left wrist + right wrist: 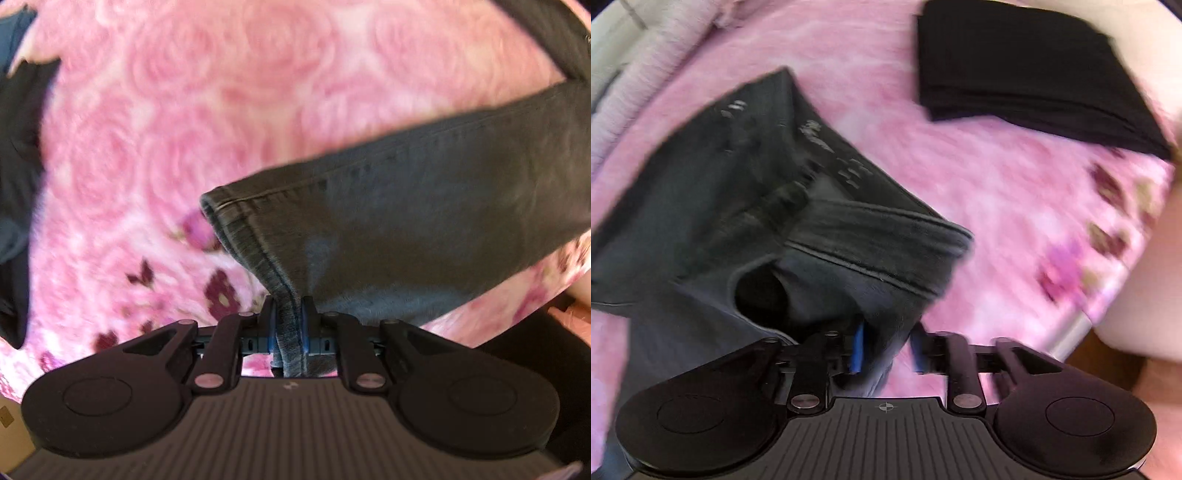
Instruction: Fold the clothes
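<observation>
both wrist views, one moment of folding. the left gripper (289, 314) is clamped on the hem end of a leg of the dark grey jeans (406, 221), its fingers pinching the stitched seam. the leg runs up and to the right, raised off the pink floral blanket (184, 110). in the right wrist view, the right gripper (886, 347) has denim between its blue-padded fingers (857, 347). the jaws stand noticeably wider than the left pair's, and motion blur leaves it unclear whether they truly grip the cloth or only bracket it. the jeans (738, 192) trail to the upper left across the blanket (960, 203), the far part lying on it.

handling, as a judgement: denim is soft but heavy and fairly stiff for cloth. it should hang in broad folds rather than crumple and is unlikely to slip from a pinch. hems and double-stitched seams, being thick, offer the surest hold.

count: one pair of jeans in hand, and one black folded garment (1034, 66) lying flat on the blanket well apart from the jeans. more dark cloth (18, 166) at the left edge of the left view is too blurred to identify.
</observation>
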